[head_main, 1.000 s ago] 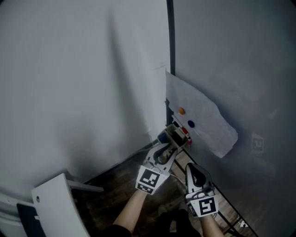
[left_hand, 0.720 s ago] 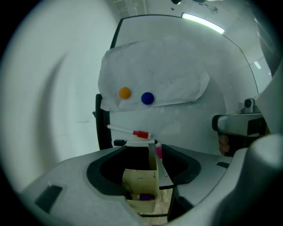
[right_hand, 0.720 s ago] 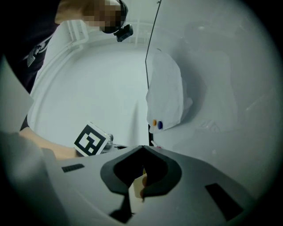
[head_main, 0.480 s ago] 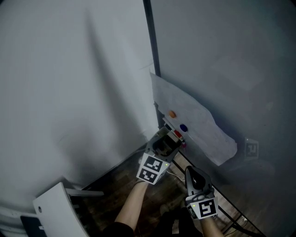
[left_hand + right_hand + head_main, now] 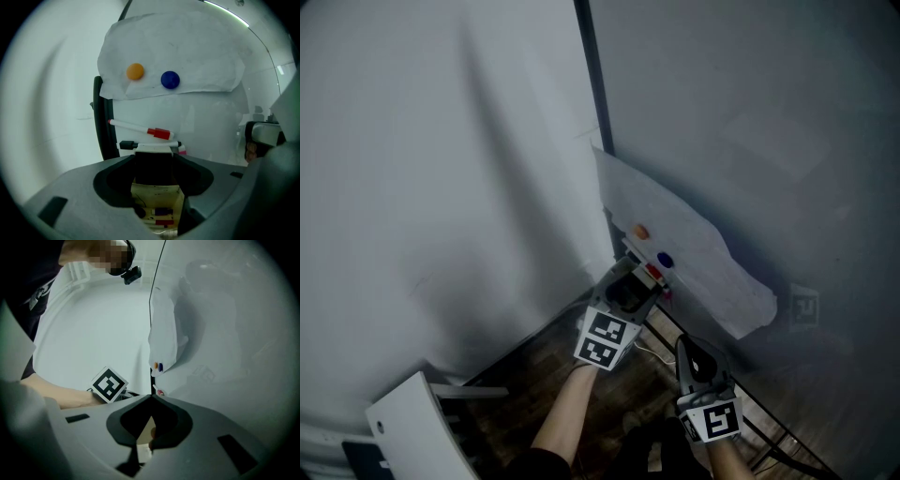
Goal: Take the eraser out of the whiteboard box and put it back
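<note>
In the left gripper view a black eraser [image 5: 153,164] with a white top stands upright in the beige whiteboard box [image 5: 158,199], which also holds small markers. My left gripper [image 5: 153,158] straddles the eraser, and its wide jaws are closing slightly; the pads do not visibly press on it. In the head view this left gripper [image 5: 630,283] sits at the whiteboard's lower corner. My right gripper [image 5: 690,352] hangs back to the right, level, with its jaw tips together [image 5: 151,396] and nothing between them.
A red-capped marker [image 5: 140,130] and a black-capped marker [image 5: 143,145] lie on the board's ledge. Above them an orange magnet [image 5: 135,71] and a blue magnet [image 5: 170,79] pin a paper sheet [image 5: 694,253]. A white panel [image 5: 412,422] stands on the wooden floor at bottom left.
The left gripper has gone forward and down to the box at the board's corner and its jaws have spread off the eraser. The right gripper has sunk a little.
</note>
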Action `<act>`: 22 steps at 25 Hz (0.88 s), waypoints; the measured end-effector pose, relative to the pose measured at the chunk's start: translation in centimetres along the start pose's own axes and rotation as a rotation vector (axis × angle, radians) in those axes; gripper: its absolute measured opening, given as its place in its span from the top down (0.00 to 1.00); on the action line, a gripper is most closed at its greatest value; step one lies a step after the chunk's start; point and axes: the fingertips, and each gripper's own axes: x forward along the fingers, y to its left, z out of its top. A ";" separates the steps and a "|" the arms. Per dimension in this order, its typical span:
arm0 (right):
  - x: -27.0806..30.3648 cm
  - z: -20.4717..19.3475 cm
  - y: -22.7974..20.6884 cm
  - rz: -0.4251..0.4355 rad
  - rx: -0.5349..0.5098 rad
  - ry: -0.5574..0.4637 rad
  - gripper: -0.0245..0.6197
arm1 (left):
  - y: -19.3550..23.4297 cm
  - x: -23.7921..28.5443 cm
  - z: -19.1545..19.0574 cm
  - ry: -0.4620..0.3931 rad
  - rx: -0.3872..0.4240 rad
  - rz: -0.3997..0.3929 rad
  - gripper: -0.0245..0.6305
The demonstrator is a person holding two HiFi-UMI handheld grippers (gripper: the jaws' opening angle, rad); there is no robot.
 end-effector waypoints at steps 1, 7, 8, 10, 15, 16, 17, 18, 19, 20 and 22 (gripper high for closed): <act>0.0 -0.2 0.0 0.000 0.000 0.008 0.96 | 0.0 0.0 0.0 -0.003 0.000 0.003 0.59; -0.1 0.1 0.0 0.002 0.000 0.013 0.96 | 0.5 -1.0 0.9 -0.041 0.007 0.040 0.60; -0.2 0.2 0.1 0.003 -0.001 0.014 0.96 | 0.5 -1.4 1.1 -0.049 0.006 0.045 0.60; -0.4 0.7 0.3 0.007 -0.004 0.002 0.96 | 0.4 -2.4 1.9 -0.072 0.005 0.051 0.60; -0.5 2.5 1.4 0.033 -0.008 -0.044 0.96 | 0.3 -6.8 5.4 -0.189 0.007 0.099 0.60; -0.5 2.9 1.8 0.041 -0.007 -0.053 0.96 | 0.4 -7.9 6.1 -0.216 0.010 0.114 0.60; -0.6 3.3 2.1 0.046 -0.008 -0.058 0.96 | 0.3 -9.1 6.8 -0.241 0.012 0.128 0.60; -0.7 3.7 2.4 0.049 -0.007 -0.060 0.96 | 0.1 -10.3 7.4 -0.267 0.012 0.140 0.60; -0.7 4.0 2.7 0.054 -0.004 -0.062 0.96 | -0.2 -11.4 8.0 -0.293 0.012 0.150 0.60; -0.8 4.2 3.0 0.060 -0.003 -0.064 0.96 | -0.4 -12.4 8.4 -0.317 0.010 0.161 0.60; -1.1 4.5 3.5 0.079 -0.010 -0.072 0.96 | -1.1 -14.3 9.1 -0.357 0.007 0.188 0.60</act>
